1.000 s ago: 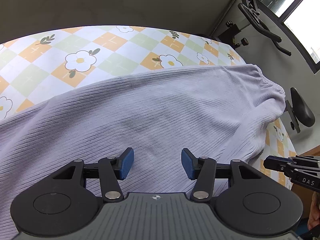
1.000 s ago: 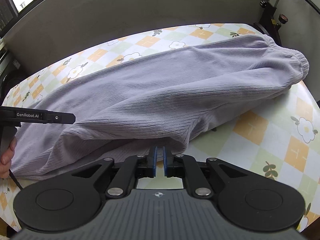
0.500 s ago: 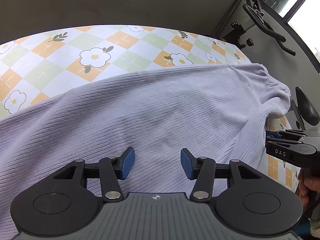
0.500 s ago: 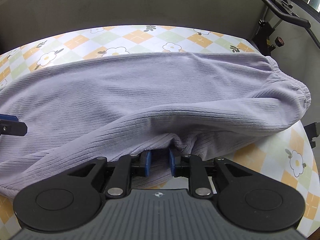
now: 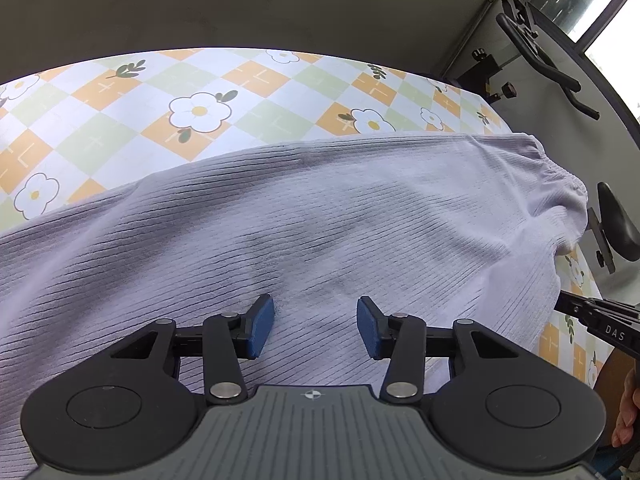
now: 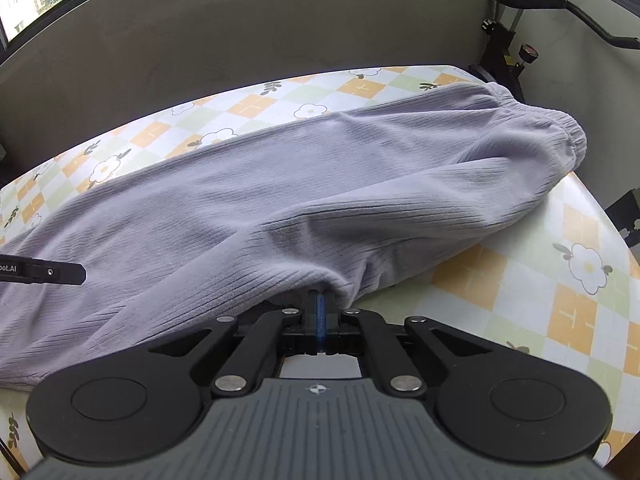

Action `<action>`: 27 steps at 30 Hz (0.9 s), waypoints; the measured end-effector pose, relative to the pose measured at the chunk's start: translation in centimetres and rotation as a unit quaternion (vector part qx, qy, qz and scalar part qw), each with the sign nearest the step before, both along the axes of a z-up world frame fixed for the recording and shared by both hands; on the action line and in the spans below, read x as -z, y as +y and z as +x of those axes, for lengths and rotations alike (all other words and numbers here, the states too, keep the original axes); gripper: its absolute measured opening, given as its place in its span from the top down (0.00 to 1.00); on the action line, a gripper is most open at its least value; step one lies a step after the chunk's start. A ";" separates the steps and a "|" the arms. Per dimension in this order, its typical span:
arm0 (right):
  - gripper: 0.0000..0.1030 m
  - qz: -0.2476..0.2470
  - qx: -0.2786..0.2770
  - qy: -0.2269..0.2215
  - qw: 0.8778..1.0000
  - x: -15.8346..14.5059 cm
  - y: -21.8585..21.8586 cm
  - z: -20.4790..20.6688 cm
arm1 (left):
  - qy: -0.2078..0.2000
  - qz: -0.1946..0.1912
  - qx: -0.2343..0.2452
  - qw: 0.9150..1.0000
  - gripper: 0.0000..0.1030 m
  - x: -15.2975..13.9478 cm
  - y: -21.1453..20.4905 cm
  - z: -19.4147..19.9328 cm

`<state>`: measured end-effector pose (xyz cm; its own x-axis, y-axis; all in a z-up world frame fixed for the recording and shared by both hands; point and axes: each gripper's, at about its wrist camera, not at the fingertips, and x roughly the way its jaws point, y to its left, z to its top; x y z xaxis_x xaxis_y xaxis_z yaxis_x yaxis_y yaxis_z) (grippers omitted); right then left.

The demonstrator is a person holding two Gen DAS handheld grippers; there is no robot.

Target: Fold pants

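Observation:
Lilac ribbed pants [image 5: 320,216] lie lengthwise across the flowered tablecloth [image 5: 200,112], with the gathered waistband [image 6: 560,128] at the right end. My left gripper [image 5: 316,328] is open just above the cloth, holding nothing. My right gripper [image 6: 320,312] is shut on the near edge of the pants [image 6: 280,200] and lifts it into a raised fold. The right gripper shows at the right edge of the left wrist view [image 5: 600,320]. One finger of the left gripper shows at the left edge of the right wrist view [image 6: 48,272].
An exercise bike [image 6: 520,20] stands beyond the table's right end; its saddle [image 5: 616,228] is close to the waistband. A grey wall runs behind the table. Bare tablecloth [image 6: 540,280] lies in front of the pants on the right.
The right gripper opened slightly, then closed on the pants' near edge and drew back, raising a fold. The left gripper stayed open over the cloth, shifting a little.

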<state>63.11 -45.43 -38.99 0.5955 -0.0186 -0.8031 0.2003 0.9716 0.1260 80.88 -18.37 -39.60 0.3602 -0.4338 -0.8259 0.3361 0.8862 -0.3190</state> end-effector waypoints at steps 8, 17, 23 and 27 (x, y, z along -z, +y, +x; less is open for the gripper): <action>0.91 0.013 -0.032 -0.016 0.999 -0.5 0.9 -0.7 | -0.006 0.017 0.003 1.000 0.53 0.0 -0.7 -0.1; 0.69 -0.029 -0.069 0.019 0.997 2.3 2.3 4.7 | -0.007 0.028 -0.005 1.000 0.53 -0.1 -1.4 -0.2; 0.80 -0.054 -0.072 0.018 0.996 2.9 3.1 4.8 | -0.007 0.028 -0.013 0.999 0.53 0.0 -1.5 -0.2; 0.87 -0.037 -0.049 -0.013 0.998 1.2 2.0 2.7 | -0.006 0.027 -0.015 0.999 0.53 0.0 -1.4 -0.2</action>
